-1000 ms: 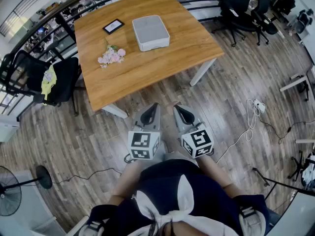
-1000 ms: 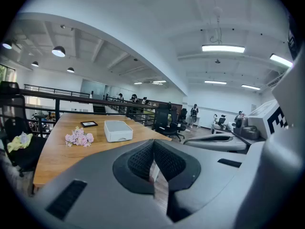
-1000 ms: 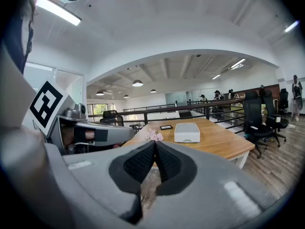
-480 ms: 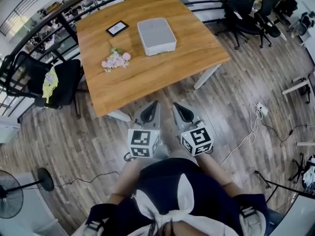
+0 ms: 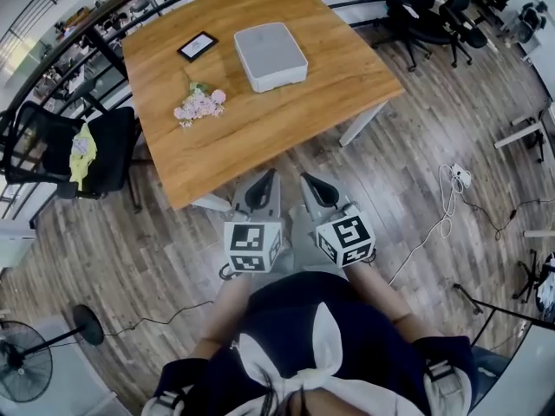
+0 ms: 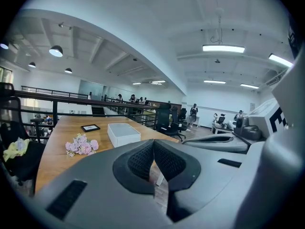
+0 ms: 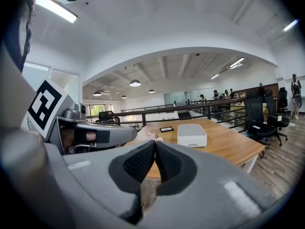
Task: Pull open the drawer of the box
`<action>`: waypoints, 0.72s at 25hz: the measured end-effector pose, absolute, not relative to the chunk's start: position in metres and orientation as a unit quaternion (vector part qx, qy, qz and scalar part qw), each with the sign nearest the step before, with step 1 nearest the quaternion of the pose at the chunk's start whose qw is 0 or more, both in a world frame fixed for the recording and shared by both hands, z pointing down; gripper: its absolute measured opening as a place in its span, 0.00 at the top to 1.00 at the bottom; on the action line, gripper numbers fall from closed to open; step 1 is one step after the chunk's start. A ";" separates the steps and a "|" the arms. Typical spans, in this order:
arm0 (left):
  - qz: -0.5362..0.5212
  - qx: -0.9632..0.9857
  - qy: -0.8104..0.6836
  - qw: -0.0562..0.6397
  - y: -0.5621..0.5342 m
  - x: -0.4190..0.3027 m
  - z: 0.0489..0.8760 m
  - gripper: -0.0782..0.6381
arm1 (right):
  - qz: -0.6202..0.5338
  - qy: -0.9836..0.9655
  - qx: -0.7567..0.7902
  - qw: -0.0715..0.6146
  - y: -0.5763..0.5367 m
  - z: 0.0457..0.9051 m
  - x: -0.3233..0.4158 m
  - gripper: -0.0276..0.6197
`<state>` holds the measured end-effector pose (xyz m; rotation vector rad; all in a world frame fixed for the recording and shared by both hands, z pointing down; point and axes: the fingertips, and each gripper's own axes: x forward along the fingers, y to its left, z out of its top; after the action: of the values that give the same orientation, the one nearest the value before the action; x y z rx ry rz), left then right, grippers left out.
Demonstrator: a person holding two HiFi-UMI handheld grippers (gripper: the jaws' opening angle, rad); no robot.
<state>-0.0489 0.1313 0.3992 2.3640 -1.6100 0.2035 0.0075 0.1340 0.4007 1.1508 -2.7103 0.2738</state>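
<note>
View from above of a person standing on a wooden floor at the near edge of a wooden worktop, with a hand-held gripper in each hand. At the far left, a black chair with a yellow cloth on it stood beside the worktop. On the left part of the worktop lay a small bunch of pink flowers, with a small black picture frame beyond it. Right of these, toward the far side, sat the white box, a flat rounded oblong. Its long axis ran from near to far and slanted slightly left, so that a short end faced the person. In the right gripper view that near end showed a small notch, probably the pull of the drawer, which looked fully closed. The left gripper and, just beside it, the right gripper were held side by side off the near edge, both pointing toward the box. Each was clenched with its pads pressed together on nothing. The box lay straight ahead and well apart from both, with bare wood between. It sat roughly between their lines, perhaps slightly nearer the left one. Judged from this, the approach was not finished and a gripper had to unclench before it could take the pull. At the far right stood black office chairs.
</note>
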 end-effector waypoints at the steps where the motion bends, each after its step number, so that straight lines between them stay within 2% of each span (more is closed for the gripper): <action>1: 0.071 0.816 -0.556 0.138 0.130 -0.050 0.401 0.87 | 0.090 -0.912 0.390 0.093 0.132 0.401 0.008 0.96; 4: 0.073 0.816 -0.553 0.150 0.123 -0.053 0.411 0.87 | 0.091 -0.910 0.392 0.098 0.122 0.404 0.007 0.95; 5: 0.074 0.816 -0.553 0.153 0.120 -0.054 0.413 0.87 | 0.095 -0.910 0.392 0.100 0.118 0.405 0.006 0.91; 10: 0.074 0.808 -0.562 0.161 0.106 -0.066 0.417 0.87 | 0.100 -0.912 0.384 0.108 0.097 0.407 0.000 0.90; 18: 0.082 0.794 -0.578 0.168 0.080 -0.088 0.427 0.87 | 0.114 -0.912 0.385 0.085 0.042 0.401 -0.010 0.82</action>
<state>-0.0877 0.0796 0.4266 2.2598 -1.6440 0.2338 -0.0101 0.0420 0.4007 1.1492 -2.7189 0.3390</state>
